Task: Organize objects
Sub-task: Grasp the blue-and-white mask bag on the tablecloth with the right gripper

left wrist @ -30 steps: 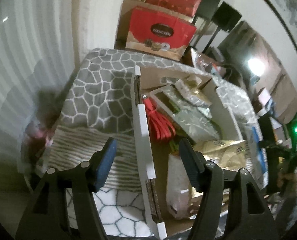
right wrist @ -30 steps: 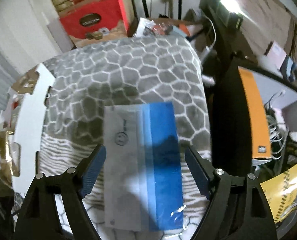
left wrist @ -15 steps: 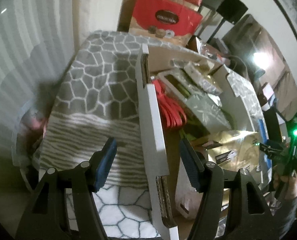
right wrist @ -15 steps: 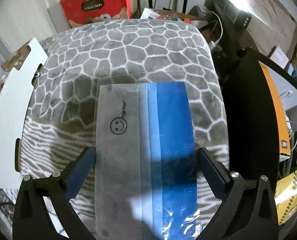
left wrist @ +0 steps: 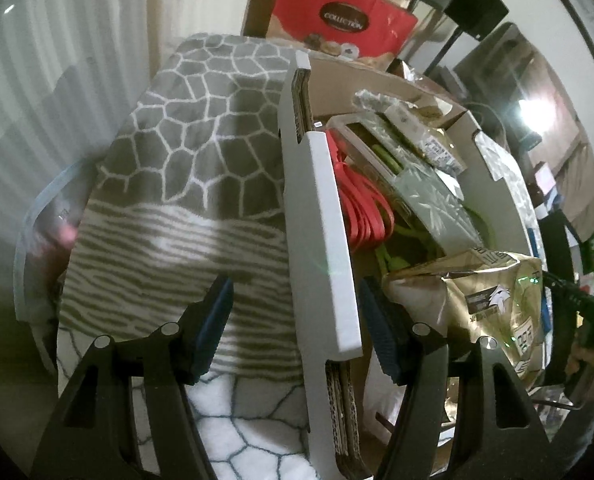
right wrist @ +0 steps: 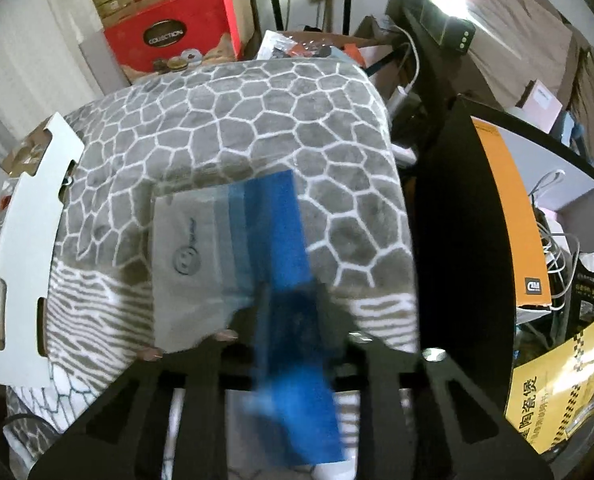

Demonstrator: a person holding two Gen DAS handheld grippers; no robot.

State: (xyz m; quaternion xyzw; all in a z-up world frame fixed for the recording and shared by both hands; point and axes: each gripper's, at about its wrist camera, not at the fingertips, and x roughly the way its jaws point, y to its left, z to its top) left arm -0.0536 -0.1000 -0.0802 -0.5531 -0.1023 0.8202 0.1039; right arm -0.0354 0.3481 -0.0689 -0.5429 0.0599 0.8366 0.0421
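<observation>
On the far left, the left tongs [left wrist: 293,316] stand spread wide and grasp nothing, straddling the white near wall of the cardboard box [left wrist: 317,216], one pad over the grey patterned blanket [left wrist: 201,152] and the other inside, beside the gold foil bag [left wrist: 493,304]. The box is already crowded with red straps [left wrist: 361,208] and silver packets [left wrist: 429,188], so a good placement needs a gap chosen first; the space along the near wall looks the most open. To do that well, the left tongs would best pinch that wall and steady the box, which sits on soft fabric and may slide or tip when pushed. Moving right, the packaged face mask [right wrist: 233,248], grey and blue in clear wrap, lies with its far end on the blanket, while its near blue edge is clamped in the right tongs [right wrist: 289,320], which are clenched on it. The grip sits off-centre at one edge, so the thin pack will likely droop and swing. I would lift it slowly, keep it flat, carry it leftward over the box rim [right wrist: 25,240], and let go only once it is well inside.
</observation>
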